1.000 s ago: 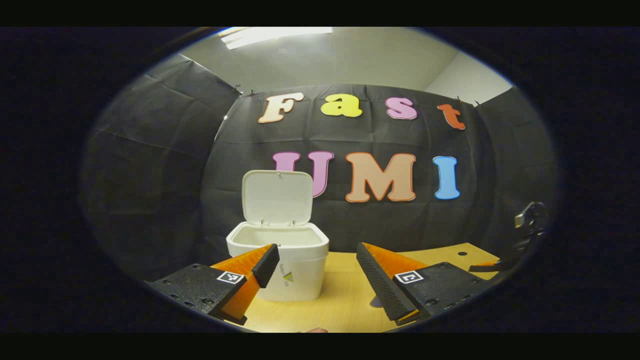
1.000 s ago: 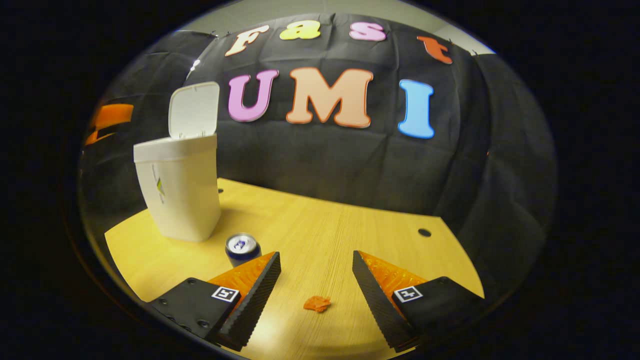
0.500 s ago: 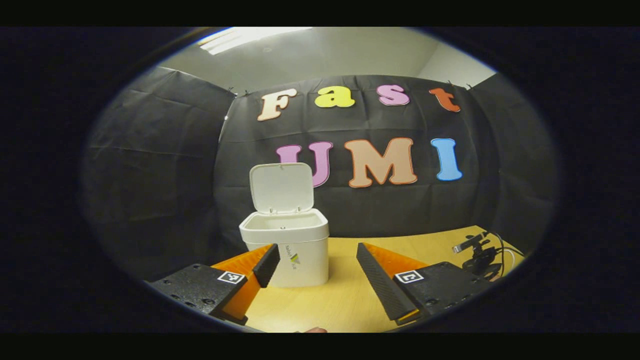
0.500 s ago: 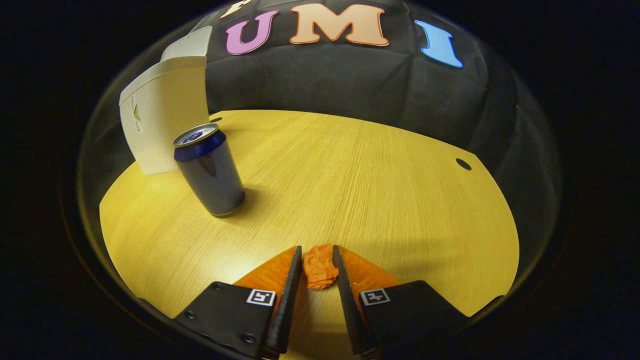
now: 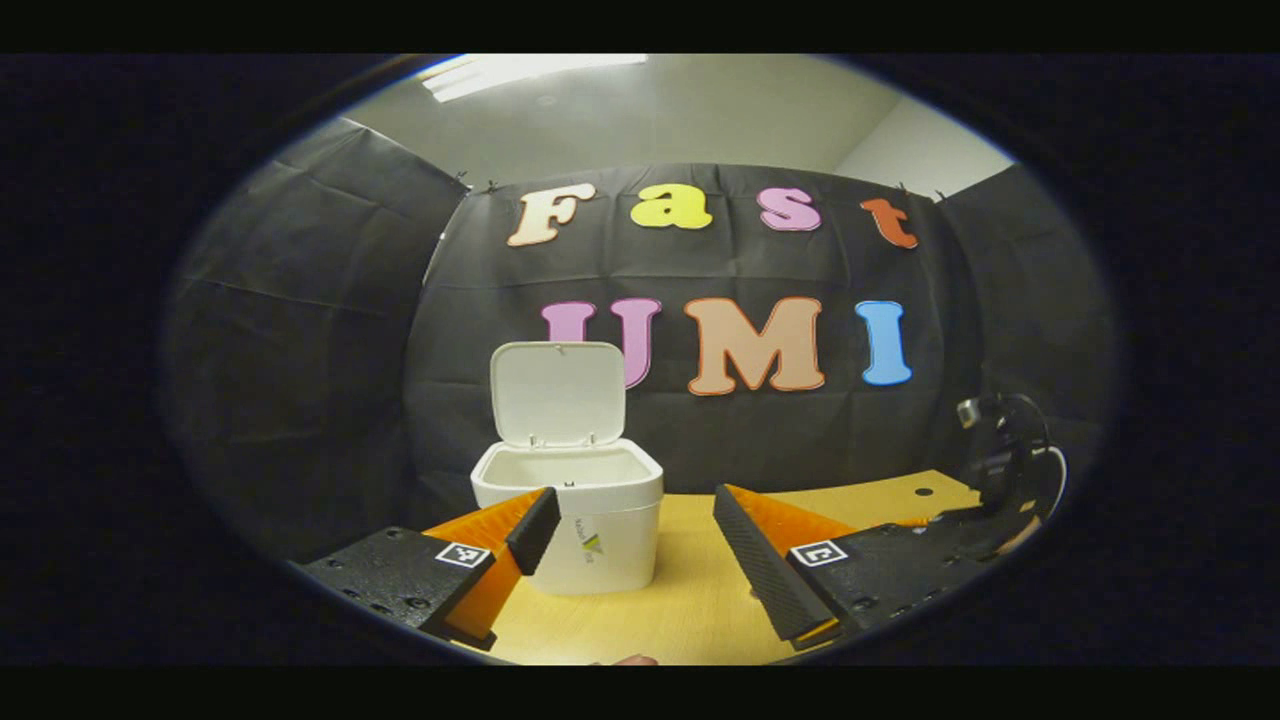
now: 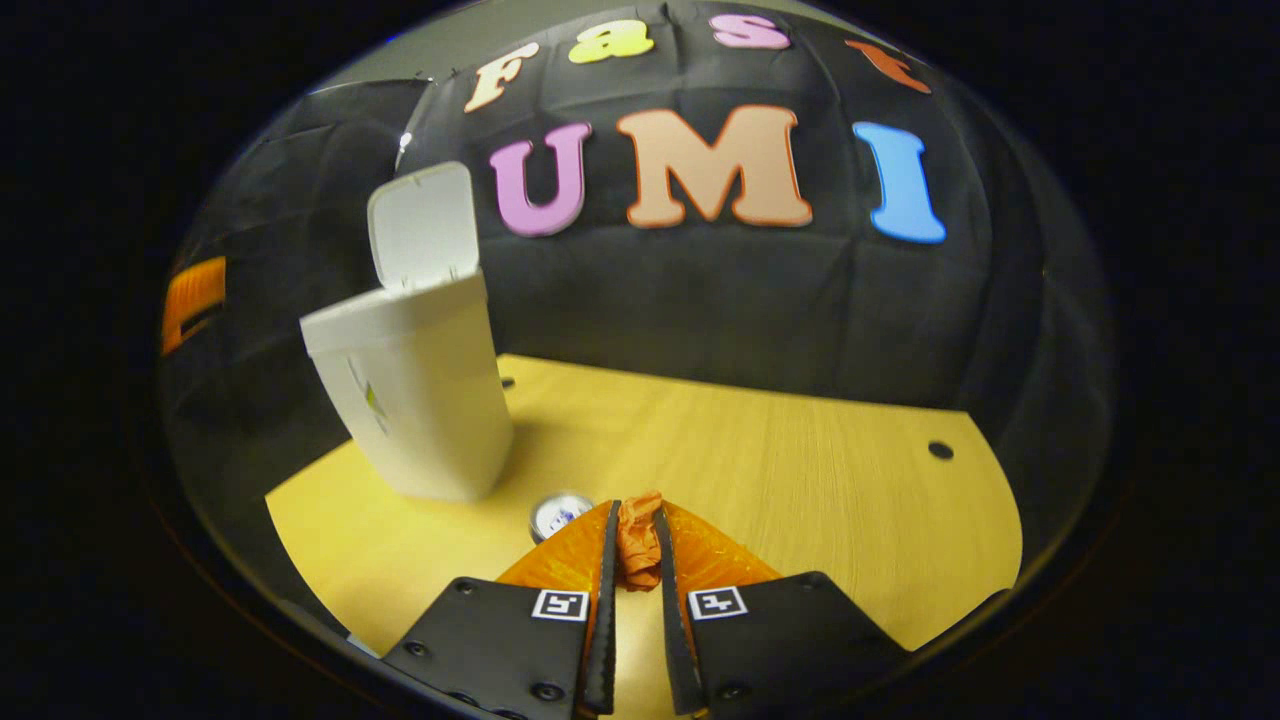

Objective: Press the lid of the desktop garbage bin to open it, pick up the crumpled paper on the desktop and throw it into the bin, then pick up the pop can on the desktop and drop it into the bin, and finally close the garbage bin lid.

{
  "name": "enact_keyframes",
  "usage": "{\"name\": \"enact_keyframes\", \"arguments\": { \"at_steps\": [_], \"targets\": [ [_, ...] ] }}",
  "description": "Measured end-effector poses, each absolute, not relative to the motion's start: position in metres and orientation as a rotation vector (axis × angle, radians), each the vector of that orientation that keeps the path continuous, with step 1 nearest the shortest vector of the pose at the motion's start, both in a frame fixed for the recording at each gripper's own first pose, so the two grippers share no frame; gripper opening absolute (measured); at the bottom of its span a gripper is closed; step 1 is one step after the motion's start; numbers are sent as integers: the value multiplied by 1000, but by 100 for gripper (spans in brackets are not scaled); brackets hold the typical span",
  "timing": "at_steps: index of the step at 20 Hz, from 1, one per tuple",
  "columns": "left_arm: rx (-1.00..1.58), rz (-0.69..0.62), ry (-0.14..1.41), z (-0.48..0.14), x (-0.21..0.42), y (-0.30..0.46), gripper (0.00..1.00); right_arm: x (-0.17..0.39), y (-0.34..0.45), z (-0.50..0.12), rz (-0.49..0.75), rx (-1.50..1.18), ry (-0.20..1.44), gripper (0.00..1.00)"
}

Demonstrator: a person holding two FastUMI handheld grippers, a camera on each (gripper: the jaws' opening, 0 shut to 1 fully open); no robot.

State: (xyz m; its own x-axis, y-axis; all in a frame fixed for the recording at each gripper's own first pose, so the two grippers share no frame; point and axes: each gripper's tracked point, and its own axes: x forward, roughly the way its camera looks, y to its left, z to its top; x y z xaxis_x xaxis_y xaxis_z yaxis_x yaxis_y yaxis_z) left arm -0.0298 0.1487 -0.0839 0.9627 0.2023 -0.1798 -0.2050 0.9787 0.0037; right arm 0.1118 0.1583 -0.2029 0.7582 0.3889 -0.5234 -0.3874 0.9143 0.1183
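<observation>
My right gripper (image 6: 637, 545) clamps the crumpled paper (image 6: 638, 540); I should carry it squarely over the open bin (image 6: 420, 400) before releasing; my left gripper (image 5: 635, 530) gapes idle.

The white bin (image 5: 598, 525) is standing upright on the tabletop (image 6: 780, 470), its lid (image 5: 557, 392) hinged up at the back and its mouth lying open; in the right gripper view the bin (image 6: 420, 400) is sitting toward the left rear of the tabletop with the lid (image 6: 420, 228) tilting up behind it. The orange crumpled paper (image 6: 638, 540) is being squeezed between the closed-in jaws of the right gripper (image 6: 636, 560). The can (image 6: 560, 513) is standing just in front of the bin, only its silver top peeking out beside the paper.
</observation>
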Motion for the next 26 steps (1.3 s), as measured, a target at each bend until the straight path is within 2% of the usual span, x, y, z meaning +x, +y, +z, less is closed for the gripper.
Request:
{"name": "enact_keyframes", "arguments": {
  "at_steps": [2,8,12,15,16,17,19,21,23,26],
  "targets": [
    [-29,192,170,-82,-27,167,93,132,210,-143,475,0,470,22],
    [-41,201,181,-93,-31,227,93,157,365,-77,615,-22,339,22],
    [-40,236,200,-104,-43,266,93,180,454,-98,667,-44,395,24],
    [-45,261,218,-114,-53,285,94,185,476,-129,661,-73,477,24],
    [-43,269,223,-116,-57,290,92,184,482,-138,666,-81,497,27],
    [-40,274,228,-119,-57,293,92,179,482,-144,666,-76,509,42],
    [-39,275,234,-122,-59,293,92,181,477,-136,642,-62,479,53],
    [-39,264,224,-121,-58,285,92,179,463,-122,633,-69,454,79],
    [-45,228,212,-120,-50,267,93,173,438,-99,612,-70,392,86],
    [-41,161,194,-122,-33,226,93,164,370,-60,560,-83,284,86]
  ]
}}
